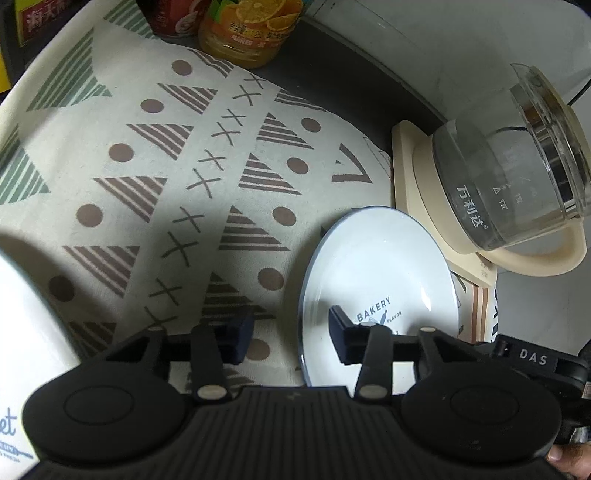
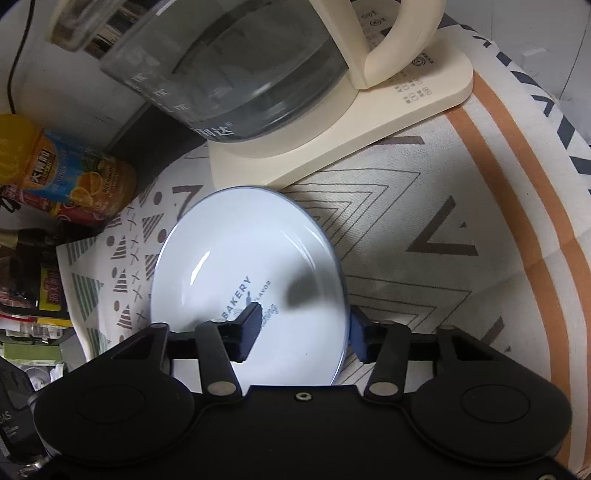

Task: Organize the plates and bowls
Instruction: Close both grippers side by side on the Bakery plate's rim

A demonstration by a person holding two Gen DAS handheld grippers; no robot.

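A white plate (image 1: 384, 266) with a blue rim and "BAKERY" lettering lies flat on the patterned cloth (image 1: 147, 166). My left gripper (image 1: 291, 332) straddles its left rim, one finger over the cloth, the other over the plate's inside, open with a gap to the rim. In the right wrist view the same plate (image 2: 236, 251) has its right rim between the fingers of my right gripper (image 2: 304, 332). The outer finger sits close against the rim and the inner one over the lettering, so this gripper is open too. Part of the right gripper's body (image 1: 532, 358) shows beside the plate.
A glass kettle (image 1: 517, 177) on a cream base (image 2: 369, 122) stands just behind the plate. An orange drink bottle (image 1: 247, 33) and a can stand at the back. A white dish with blue lettering (image 1: 14, 332) lies at the left edge. Clutter (image 2: 33, 295) lies beyond the cloth.
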